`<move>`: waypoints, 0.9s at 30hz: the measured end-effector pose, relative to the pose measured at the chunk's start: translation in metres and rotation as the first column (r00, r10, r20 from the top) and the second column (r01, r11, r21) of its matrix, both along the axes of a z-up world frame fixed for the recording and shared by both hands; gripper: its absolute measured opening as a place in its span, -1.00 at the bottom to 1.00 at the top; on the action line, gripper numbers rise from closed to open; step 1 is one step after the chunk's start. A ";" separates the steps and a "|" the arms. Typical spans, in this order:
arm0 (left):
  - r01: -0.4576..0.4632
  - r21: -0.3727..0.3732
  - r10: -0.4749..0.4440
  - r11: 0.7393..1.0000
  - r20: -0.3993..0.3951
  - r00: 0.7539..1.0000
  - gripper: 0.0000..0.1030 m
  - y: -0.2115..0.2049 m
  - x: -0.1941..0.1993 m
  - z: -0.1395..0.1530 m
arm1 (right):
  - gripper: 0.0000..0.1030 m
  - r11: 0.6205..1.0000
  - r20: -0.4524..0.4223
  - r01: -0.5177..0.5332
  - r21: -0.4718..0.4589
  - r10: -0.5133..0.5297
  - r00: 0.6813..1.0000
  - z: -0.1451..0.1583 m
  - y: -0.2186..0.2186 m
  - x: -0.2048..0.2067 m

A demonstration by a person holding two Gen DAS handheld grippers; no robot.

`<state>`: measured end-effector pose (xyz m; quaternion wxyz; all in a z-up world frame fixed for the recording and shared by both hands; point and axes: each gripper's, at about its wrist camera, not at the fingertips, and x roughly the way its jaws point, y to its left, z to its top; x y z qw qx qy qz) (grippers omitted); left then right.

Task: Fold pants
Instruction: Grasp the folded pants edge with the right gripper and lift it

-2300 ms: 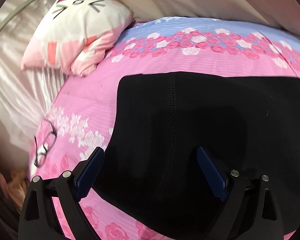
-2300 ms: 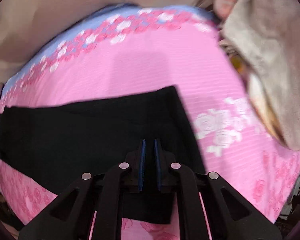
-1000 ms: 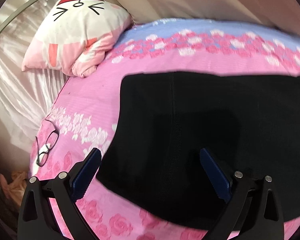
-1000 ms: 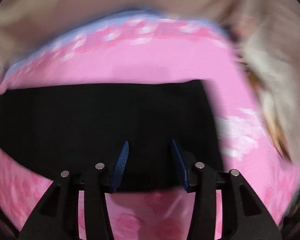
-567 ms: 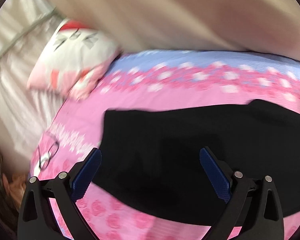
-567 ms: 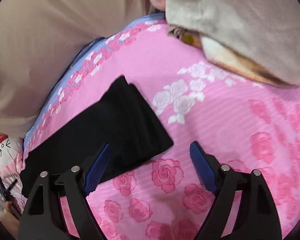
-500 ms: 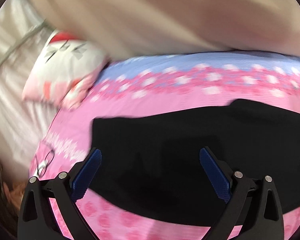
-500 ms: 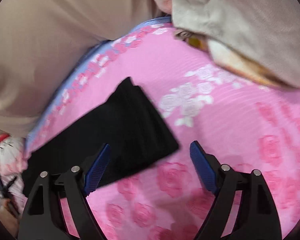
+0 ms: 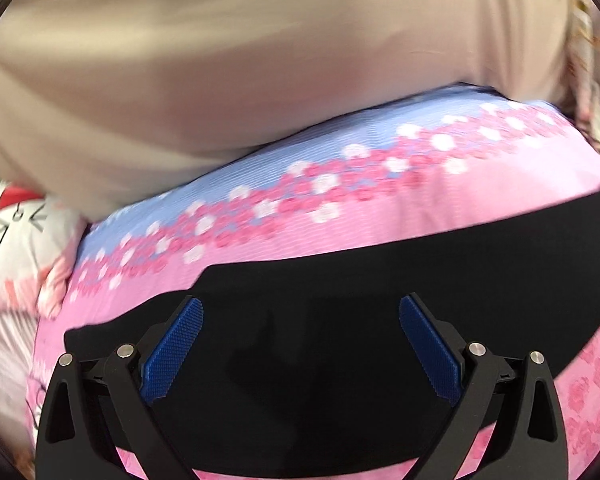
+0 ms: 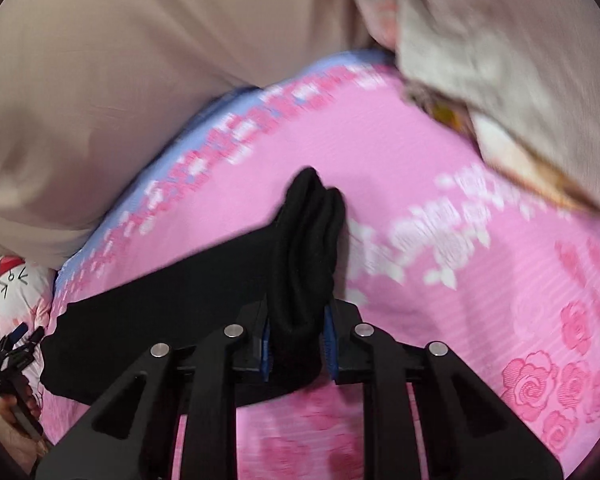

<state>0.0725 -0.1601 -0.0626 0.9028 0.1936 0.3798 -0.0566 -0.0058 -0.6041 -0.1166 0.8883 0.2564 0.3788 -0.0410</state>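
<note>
Gripping bunched pants: right tongs | left tongs spread above pants

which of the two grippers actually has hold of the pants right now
The right gripper: its blue pads pinch a bunched end of the black pants. The left gripper hangs wide open above the cloth.

Readable text: I find none in either of my wrist views.
Pillow: only a drawn cartoon face, whisker strokes and a squinting eye, no letters.
Bedsheet: rose print, no words.
Pants: plain black, no label that I can make out.
</note>
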 end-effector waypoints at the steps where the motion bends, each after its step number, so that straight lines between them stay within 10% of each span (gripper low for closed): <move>1: 0.018 0.007 -0.018 1.000 -0.005 1.000 0.89 -0.003 -0.003 0.000 | -0.64 1.000 0.005 -0.015 -0.013 0.015 1.000 0.010 0.008 0.003; 6: 0.043 -0.025 -0.044 0.999 -0.049 0.998 0.89 0.009 -0.025 0.006 | -0.64 0.980 0.042 -0.180 -0.082 0.183 0.982 0.071 0.096 0.025; 12: -0.004 -0.034 0.000 0.999 -0.097 0.995 0.89 0.083 -0.044 0.012 | -0.64 0.878 0.038 -0.463 -0.118 0.470 0.882 0.097 0.260 0.075; 20: -0.135 -0.008 0.134 0.991 -0.093 0.987 0.89 0.209 -0.061 0.009 | -0.64 0.694 -0.137 -0.712 -0.107 0.699 0.702 0.016 0.457 0.131; 23: -0.176 0.007 0.176 0.984 -0.093 0.980 0.89 0.244 -0.065 0.006 | -0.52 0.656 -0.238 -0.741 -0.142 0.704 0.669 -0.025 0.491 0.129; 27: -0.222 0.009 0.222 0.975 -0.111 0.969 0.89 0.277 -0.065 -0.001 | -0.23 0.663 -0.209 -0.736 -0.135 0.707 0.676 -0.001 0.490 0.109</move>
